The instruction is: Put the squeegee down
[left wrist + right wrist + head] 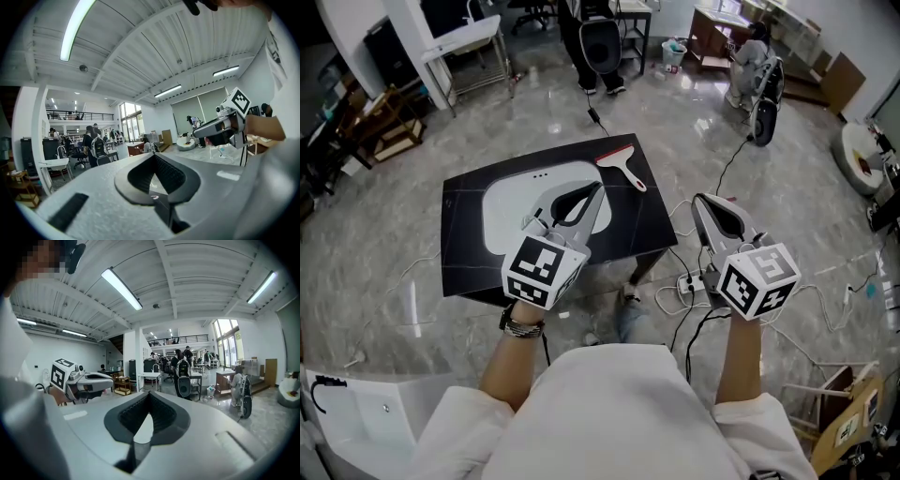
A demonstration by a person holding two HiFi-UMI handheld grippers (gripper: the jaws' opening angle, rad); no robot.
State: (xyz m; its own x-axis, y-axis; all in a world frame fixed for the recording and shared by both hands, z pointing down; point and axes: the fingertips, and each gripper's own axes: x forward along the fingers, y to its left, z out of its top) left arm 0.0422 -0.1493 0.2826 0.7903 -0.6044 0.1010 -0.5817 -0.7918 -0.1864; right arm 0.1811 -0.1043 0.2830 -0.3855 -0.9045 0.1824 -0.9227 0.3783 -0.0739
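Grey polished floor [412, 300] spreads through a big open workshop, and on it stands a low black table [464, 246] with a white sink-shaped panel [508, 208] set into its top. The squeegee [622, 167] lies flat on the far right corner of that table, clear of both tools. Its red blade sits at the far end and its pale handle reaches toward the near right edge, so its long axis runs slantwise from far to near right. Nearer than it, over the middle of the table, hangs the left gripper [598, 190], pointing away from the person toward the squeegee's side, well short of it. Its jaws are together at the tips with nothing between them. The right gripper [697, 200] is held off the table's right edge, over a power strip [692, 279] and loose cables on the floor. Its jaws are likewise closed and empty. Only the head view shows the table and the squeegee. The left gripper view looks level across the room, past the left gripper's [152, 155] own closed tips to the ceiling lights, distant people and the other tool at the right. The right gripper view gives the right gripper's [149, 393] shut tips, with the left tool and its marker cube at the left.
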